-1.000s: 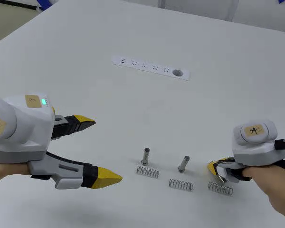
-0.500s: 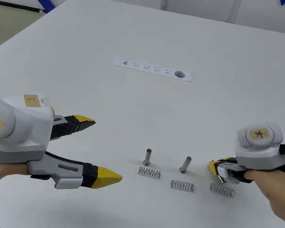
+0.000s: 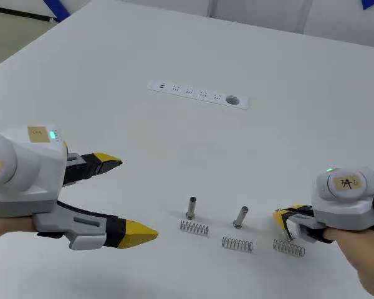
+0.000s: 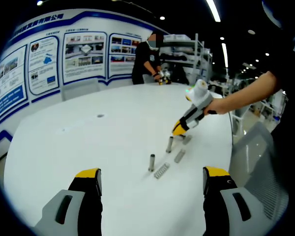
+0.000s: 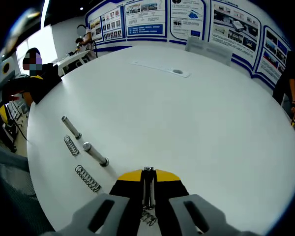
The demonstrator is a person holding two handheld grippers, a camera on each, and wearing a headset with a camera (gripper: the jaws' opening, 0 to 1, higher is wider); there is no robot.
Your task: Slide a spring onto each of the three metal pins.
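White, smooth bench (image 3: 268, 62) before us carries a flat power strip (image 3: 196, 93), well apart from the work. A steel pin (image 3: 191, 207) and a second pin (image 3: 240, 216) stand upright, with three coiled springs (image 3: 237, 244) lying loose just in front. Our left claw (image 3: 132, 198) gapes wide. Our right claw (image 5: 147, 172) is clamped on a third pin (image 5: 147, 189), just beside the rightmost spring (image 3: 288, 248).

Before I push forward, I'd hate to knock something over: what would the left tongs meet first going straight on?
Probably the nearest upright pin, almost dead ahead of the open left tongs; the spring lying beside it is about as close, and depth is unclear, so it could be touched first.
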